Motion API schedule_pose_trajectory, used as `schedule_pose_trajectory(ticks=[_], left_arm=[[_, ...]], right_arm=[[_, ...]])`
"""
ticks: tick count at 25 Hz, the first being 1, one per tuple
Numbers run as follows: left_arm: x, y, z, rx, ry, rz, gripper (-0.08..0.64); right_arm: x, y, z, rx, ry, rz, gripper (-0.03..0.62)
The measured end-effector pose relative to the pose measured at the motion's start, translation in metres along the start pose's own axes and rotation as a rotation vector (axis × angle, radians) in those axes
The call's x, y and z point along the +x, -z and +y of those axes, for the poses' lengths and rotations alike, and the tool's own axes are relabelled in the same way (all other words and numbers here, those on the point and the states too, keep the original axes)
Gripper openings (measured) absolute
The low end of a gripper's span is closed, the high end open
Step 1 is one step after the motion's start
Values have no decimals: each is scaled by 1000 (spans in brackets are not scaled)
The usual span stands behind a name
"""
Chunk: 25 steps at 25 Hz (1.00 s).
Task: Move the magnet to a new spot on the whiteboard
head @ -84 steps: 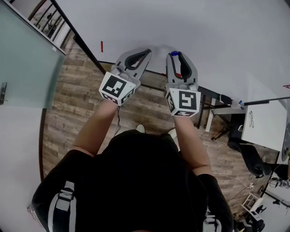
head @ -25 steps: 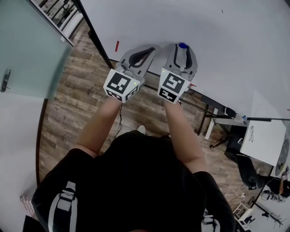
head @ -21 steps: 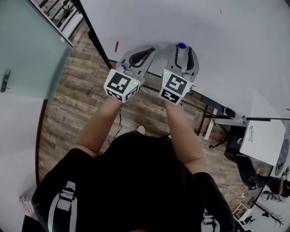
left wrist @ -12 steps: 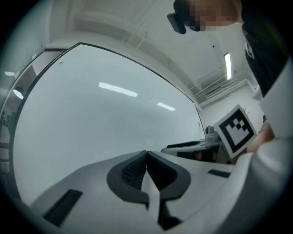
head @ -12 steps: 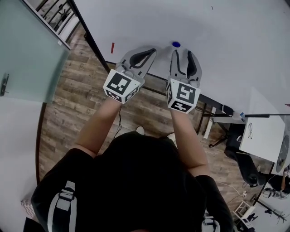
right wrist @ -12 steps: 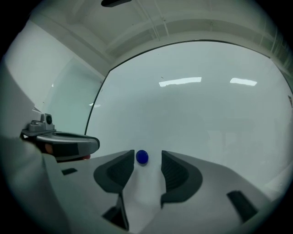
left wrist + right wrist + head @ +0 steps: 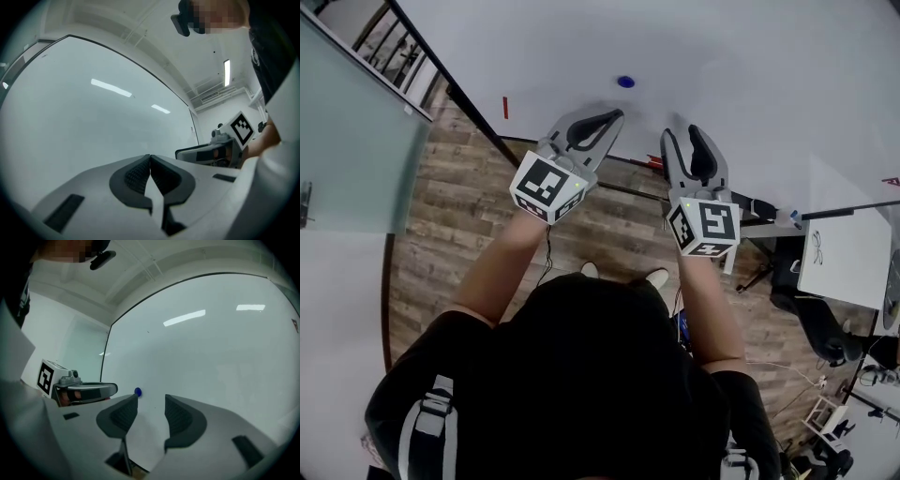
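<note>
On whiteboard (image 7: 722, 56), blue magnet (image 7: 625, 82), small red mark (image 7: 505, 107)

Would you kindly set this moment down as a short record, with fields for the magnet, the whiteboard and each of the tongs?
magnet: blue, round, stuck on the whiteboard, held by neither tongs
whiteboard: white, upright, ahead of both tongs
left tongs: jaws together, nothing between them
right tongs: jaws apart, having just been opening, nothing between them; the magnet sits ahead on the board, apart from them
task state: magnet free on the board, no grip on it
</note>
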State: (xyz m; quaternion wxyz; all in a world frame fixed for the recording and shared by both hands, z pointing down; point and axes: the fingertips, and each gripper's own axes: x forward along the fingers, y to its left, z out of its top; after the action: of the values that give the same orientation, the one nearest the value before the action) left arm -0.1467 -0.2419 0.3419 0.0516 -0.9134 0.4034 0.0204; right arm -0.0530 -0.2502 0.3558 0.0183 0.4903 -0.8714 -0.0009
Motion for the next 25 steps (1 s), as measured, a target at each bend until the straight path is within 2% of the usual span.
schedule_pose_trajectory(ticks=[5, 13, 16, 20, 25], left_arm=[[12, -4, -40, -3, 75, 8, 5], [27, 5, -97, -44, 166, 15, 5], [26, 10, -118, -59, 198, 20, 5], [27, 17, -136, -67, 228, 31, 5], [29, 19, -145, -68, 244, 37, 5]], right_arm=[[-38, -2, -15, -31, -45, -21, 150], [-89, 9, -36, -56, -29, -31, 66], [-106, 16, -35, -36, -26, -35, 27], [-129, 24, -36, 0, -27, -47, -1], [-147, 28, -42, -9, -15, -47, -8]])
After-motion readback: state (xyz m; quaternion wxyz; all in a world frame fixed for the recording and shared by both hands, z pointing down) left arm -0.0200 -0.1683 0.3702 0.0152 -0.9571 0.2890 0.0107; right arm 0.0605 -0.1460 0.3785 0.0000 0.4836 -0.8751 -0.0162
